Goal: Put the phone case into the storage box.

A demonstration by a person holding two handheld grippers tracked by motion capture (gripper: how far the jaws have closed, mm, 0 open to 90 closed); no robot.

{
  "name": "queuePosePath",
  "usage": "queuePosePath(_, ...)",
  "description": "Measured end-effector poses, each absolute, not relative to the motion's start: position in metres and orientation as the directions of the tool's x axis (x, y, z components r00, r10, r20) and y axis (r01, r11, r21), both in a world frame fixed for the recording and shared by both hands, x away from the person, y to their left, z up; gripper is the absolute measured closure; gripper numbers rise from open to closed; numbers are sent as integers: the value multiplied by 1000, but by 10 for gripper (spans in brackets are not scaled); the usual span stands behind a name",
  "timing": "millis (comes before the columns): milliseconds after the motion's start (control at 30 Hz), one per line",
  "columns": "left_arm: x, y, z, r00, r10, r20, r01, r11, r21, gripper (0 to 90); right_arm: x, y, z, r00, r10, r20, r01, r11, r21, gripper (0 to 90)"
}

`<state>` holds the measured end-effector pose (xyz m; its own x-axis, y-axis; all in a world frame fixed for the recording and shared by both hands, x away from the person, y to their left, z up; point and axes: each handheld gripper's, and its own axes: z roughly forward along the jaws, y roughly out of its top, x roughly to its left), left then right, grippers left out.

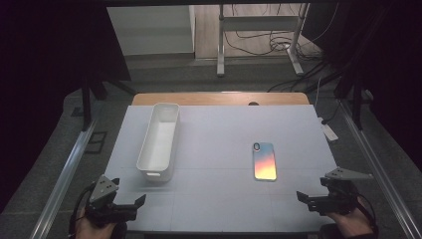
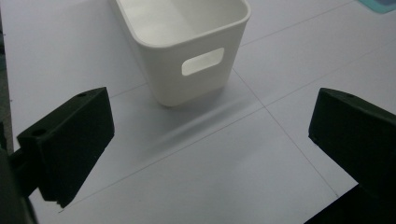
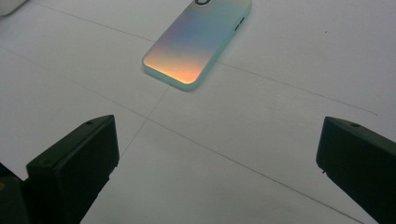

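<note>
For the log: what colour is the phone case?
Blue-to-orange gradient phone case; right gripper view.

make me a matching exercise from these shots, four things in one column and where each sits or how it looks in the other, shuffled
Things:
1. white bin
2. phone case
3. left hand-held gripper
4. right hand-held gripper

Descriptions:
A. lies flat on the right half of the mat, sunset-coloured back up
B. open, at the near left corner of the mat
C. stands empty on the left half of the mat, handle slot in its near end
D. open, at the near right edge of the mat

Pairs: 1-C, 2-A, 3-B, 4-D
</note>
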<state>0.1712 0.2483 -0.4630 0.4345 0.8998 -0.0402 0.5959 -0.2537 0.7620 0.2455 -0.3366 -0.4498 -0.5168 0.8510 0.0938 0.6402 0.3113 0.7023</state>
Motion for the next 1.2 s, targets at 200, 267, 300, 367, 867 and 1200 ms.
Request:
queuePosePath(200,171,250,-463,434,899,-52,595,-242,767,6,246,-334,-450,-522,849,76,638,330,696,0)
queuePosePath(267,171,250,-463,432,900,-52,592,-240,770,6,246,-334,-450,-523,849,75,637,331,696,0)
queuePosePath(300,171,250,-463,434,899,-53,593,-241,769,7,246,-334,-450,-523,849,74,637,332,695,0)
queuePosePath(367,171,250,-463,434,899,-54,592,-240,769,7,246,-333,-450,-524,849,69,637,337,693,0)
queuePosePath(867,171,250,-463,438,897,-56,590,-240,771,7,247,-330,-451,-529,847,53,650,364,667,0)
queuePosePath(1200,171,250,-463,438,897,-57,591,-240,770,8,252,-327,-453,-549,835,40,651,397,647,0)
